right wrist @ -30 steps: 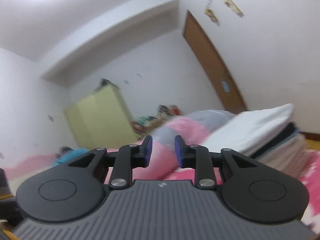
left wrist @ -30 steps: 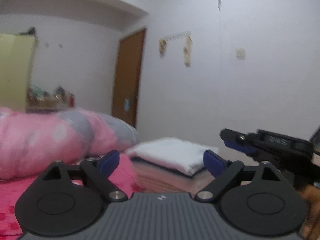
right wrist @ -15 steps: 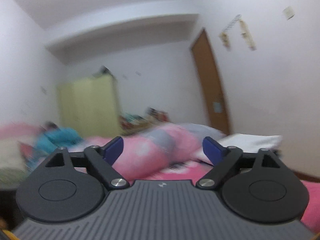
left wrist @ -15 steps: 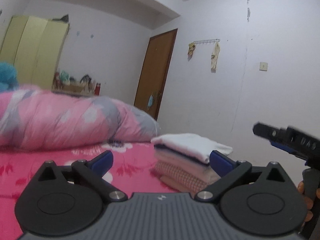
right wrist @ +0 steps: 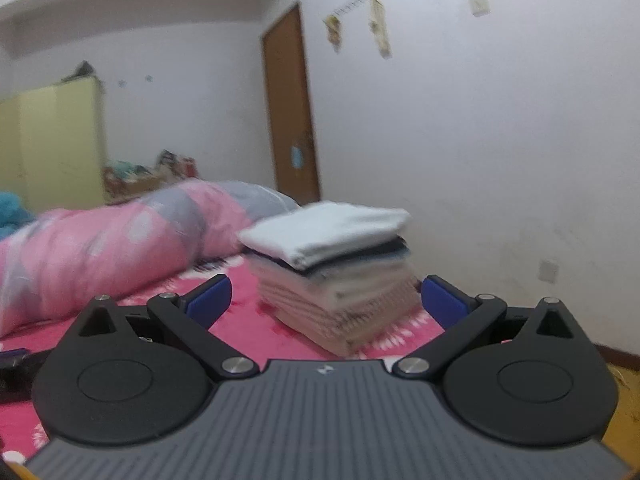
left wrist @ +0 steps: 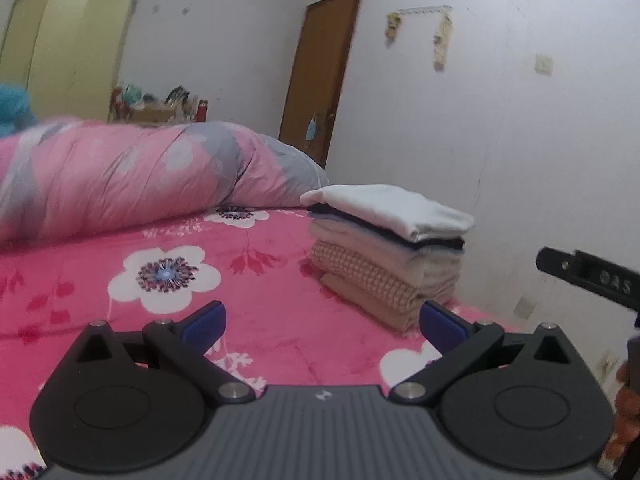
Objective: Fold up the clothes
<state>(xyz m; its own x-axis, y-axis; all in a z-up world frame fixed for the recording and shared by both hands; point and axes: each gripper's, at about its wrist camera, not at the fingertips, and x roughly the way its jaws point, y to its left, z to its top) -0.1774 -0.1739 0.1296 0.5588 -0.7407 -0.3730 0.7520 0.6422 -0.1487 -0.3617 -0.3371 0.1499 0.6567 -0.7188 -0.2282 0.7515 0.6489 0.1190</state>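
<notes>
Right hand-held gripper (left wrist: 588, 276) only in left wrist view

Only readable text: pale characters on the side of the right gripper (left wrist: 592, 280), at 3 o'clock in the left wrist view. Looks like "0AS", first character uncertain. A small emblem on each gripper body, not legible.

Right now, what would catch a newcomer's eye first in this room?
The neat stack of folded clothes, white piece on top, sits on the bright pink flowered bedspread near the wall. Behind it lies a rolled pink and grey quilt. Both hand-held grippers, left and right, are open and empty.
</notes>
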